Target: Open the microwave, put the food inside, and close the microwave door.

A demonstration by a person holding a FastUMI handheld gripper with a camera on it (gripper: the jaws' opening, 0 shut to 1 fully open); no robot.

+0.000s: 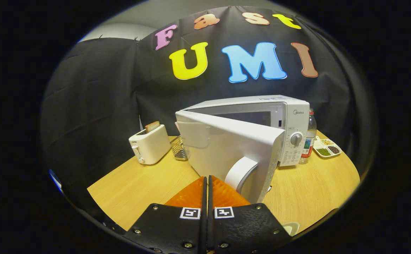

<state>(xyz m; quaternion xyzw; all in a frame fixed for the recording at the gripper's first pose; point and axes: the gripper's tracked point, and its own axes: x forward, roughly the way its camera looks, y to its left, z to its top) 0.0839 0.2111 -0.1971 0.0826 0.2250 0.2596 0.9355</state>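
Half-open microwave door (233, 148) stands just beyond the closed fingers (207, 183).

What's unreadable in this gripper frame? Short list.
- Cavity of the white microwave: the half-open white door blocks the inside in the gripper view, so whether food is in cannot be told.
- Wire basket: partly behind the door; contents unclear.
- Clear plastic bottle: mostly hidden by the microwave.
- Pale object near the table's front edge: cut off beside the gripper, whose fingers are closed together on nothing.

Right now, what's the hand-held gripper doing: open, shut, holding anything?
Hand-held gripper: shut, fingers pressed together with nothing between them, tips just short of the microwave door, which stands partly open.
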